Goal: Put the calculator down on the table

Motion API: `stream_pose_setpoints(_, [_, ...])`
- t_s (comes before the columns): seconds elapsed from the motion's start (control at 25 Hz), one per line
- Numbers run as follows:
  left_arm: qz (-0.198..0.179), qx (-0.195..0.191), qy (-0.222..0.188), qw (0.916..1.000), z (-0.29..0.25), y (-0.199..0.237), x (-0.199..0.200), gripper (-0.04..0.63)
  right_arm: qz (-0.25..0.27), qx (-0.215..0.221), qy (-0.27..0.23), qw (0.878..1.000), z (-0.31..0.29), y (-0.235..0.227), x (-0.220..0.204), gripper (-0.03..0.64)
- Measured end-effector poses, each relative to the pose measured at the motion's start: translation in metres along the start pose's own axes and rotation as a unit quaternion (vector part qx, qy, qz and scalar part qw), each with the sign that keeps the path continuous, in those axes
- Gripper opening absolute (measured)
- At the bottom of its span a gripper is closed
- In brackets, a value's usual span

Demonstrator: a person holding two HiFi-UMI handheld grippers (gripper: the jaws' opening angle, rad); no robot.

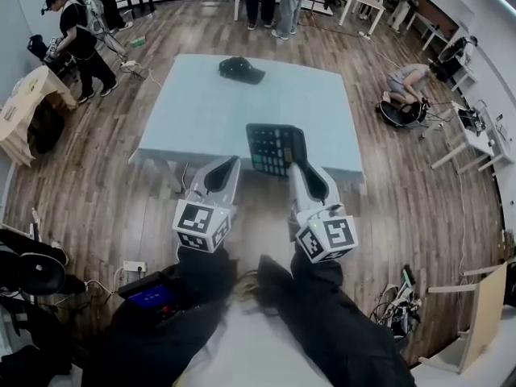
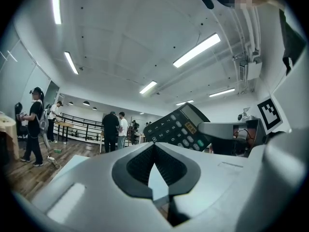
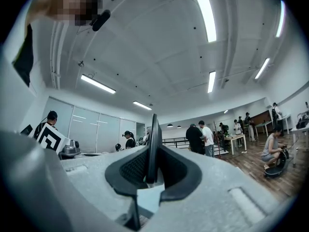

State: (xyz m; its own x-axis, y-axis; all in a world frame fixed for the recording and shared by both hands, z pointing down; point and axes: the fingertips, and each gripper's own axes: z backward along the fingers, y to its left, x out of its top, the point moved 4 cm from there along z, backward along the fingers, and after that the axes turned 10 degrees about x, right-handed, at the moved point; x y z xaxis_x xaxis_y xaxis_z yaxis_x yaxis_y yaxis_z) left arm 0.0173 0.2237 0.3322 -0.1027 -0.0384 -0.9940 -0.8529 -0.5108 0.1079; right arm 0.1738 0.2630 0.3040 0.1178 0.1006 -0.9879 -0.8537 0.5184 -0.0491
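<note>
The only print that can be read is on the calculator (image 2: 179, 128): in the left gripper view its dark keys carry white digits, among them 7, 4, 1, 0 and 00, while the small orange label under its screen is too small to read. The left cube (image 1: 201, 226) and the right cube (image 1: 326, 239) bear black-and-white square marker patterns, with no letters or numbers.

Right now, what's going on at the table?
A person holds a gripper in each hand. The right gripper is clamped on a black calculator, held tilted over the near side of the table, not yet set down. The left gripper is shut and empty beside it. A black cap lies farther back.
</note>
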Motion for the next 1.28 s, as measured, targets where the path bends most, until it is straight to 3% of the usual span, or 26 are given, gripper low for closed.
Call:
stream_pose_setpoints(0.68, [0.018, 0.042, 0.01, 0.9989, 0.046, 0.067, -0.007, 0.0, -0.013, 0.017, 0.009, 1.0, -0.034, 0.054, -0.014, 0.054])
stream_pose_setpoints(0.96, [0.029, 0.047, 0.021, 0.9983, 0.053, 0.121, -0.01, 0.0, -0.016, 0.013, 0.024, 1.0, -0.078, 0.08, -0.027, 0.054])
stream_pose_setpoints(1.28, [0.034, 0.049, 0.031, 0.9977, 0.057, 0.132, -0.024, 0.002, -0.025, 0.008, 0.037, 0.999, -0.081, 0.084, -0.045, 0.055])
